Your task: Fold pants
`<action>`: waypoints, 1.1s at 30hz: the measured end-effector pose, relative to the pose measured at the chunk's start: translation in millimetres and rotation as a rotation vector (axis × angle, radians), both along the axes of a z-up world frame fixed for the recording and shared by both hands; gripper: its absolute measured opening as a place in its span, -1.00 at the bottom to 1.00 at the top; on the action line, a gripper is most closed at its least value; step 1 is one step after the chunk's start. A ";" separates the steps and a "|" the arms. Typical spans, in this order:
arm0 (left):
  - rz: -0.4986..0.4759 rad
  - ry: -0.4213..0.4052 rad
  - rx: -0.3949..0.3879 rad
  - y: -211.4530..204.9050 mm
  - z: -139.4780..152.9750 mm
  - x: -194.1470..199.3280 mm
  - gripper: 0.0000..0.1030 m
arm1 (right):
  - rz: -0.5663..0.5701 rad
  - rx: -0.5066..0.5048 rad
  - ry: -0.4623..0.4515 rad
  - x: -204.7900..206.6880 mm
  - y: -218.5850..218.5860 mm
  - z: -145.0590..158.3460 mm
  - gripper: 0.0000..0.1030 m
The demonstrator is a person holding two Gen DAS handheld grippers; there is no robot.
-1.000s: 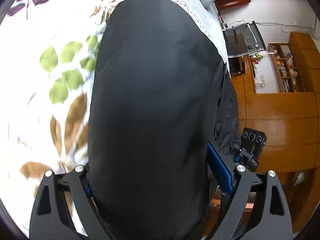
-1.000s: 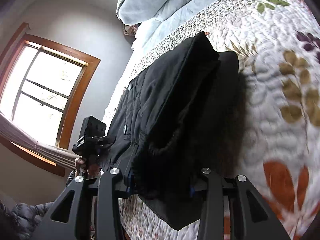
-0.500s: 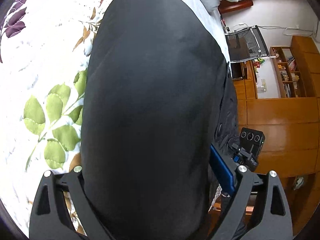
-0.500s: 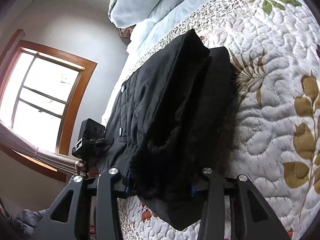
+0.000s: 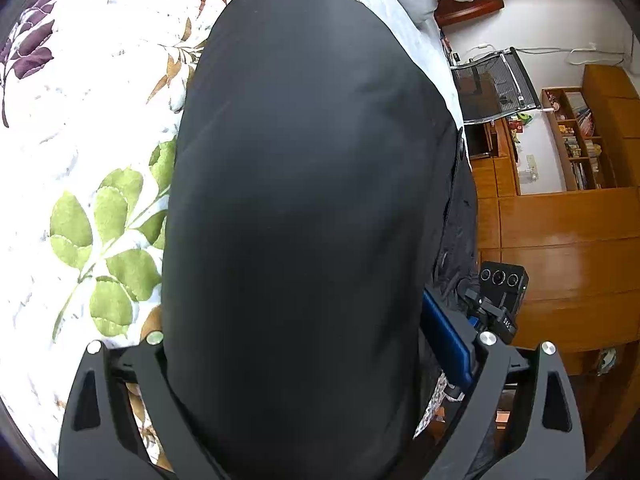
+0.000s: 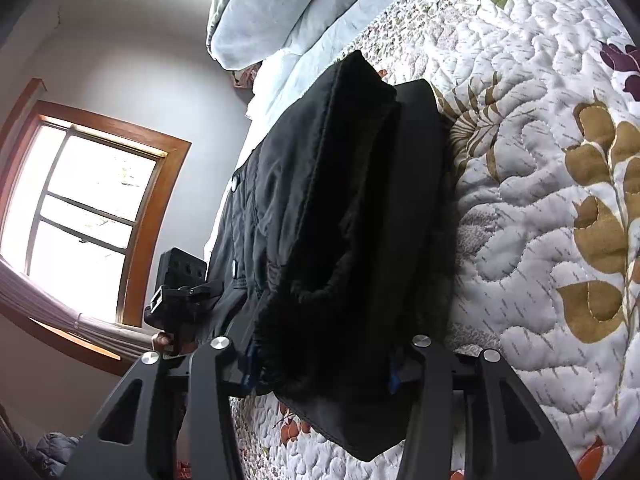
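Pants [image 6: 344, 240] on floral quilt [image 6: 540, 200] by window [image 6: 84, 216], both claws clamped on them

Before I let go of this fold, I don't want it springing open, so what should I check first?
1. Pants doubled over, far end resting on the quilt: ok.
2. Right claw grip: cannot tell. Its jaws have just been opening, and the pants fill the gap between them.
3. Left claw grip: cannot tell. The fabric drapes over it.
4. Layers lined up: not ok. The lower layer sticks out beside the upper one.
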State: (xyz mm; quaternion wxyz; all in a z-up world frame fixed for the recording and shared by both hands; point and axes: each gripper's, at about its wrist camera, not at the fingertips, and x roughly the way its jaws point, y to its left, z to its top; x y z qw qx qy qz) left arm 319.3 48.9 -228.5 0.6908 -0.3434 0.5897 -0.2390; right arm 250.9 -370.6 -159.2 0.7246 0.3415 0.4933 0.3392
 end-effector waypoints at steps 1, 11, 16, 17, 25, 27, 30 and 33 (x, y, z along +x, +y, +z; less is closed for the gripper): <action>0.000 0.000 0.000 0.6 -0.5 -0.1 0.79 | -0.001 -0.002 0.000 0.2 0.8 0.0 -0.09; -0.019 -0.032 0.026 2.5 -0.5 -7.9 0.77 | 0.012 -0.030 -0.017 -8.2 7.6 11.7 -0.10; -0.033 -0.057 0.071 -3.2 3.3 -18.9 0.77 | 0.027 -0.026 -0.014 -19.3 5.1 14.5 -0.11; -0.036 -0.060 0.076 -4.3 3.9 -21.2 0.77 | 0.028 -0.028 -0.012 -21.5 4.4 14.4 -0.11; -0.040 -0.077 0.094 -3.1 4.7 -22.5 0.78 | 0.021 -0.041 0.003 -19.9 5.6 17.2 -0.11; -0.048 -0.077 0.090 -2.0 3.0 -21.7 0.79 | 0.017 -0.037 0.008 -19.1 5.6 16.7 -0.11; -0.060 -0.083 0.087 -1.8 2.9 -22.9 0.80 | 0.003 -0.033 0.012 -18.4 5.8 14.7 -0.11; -0.077 -0.089 0.088 -3.4 4.9 -23.6 0.81 | -0.002 -0.035 0.009 -15.3 6.0 13.9 -0.11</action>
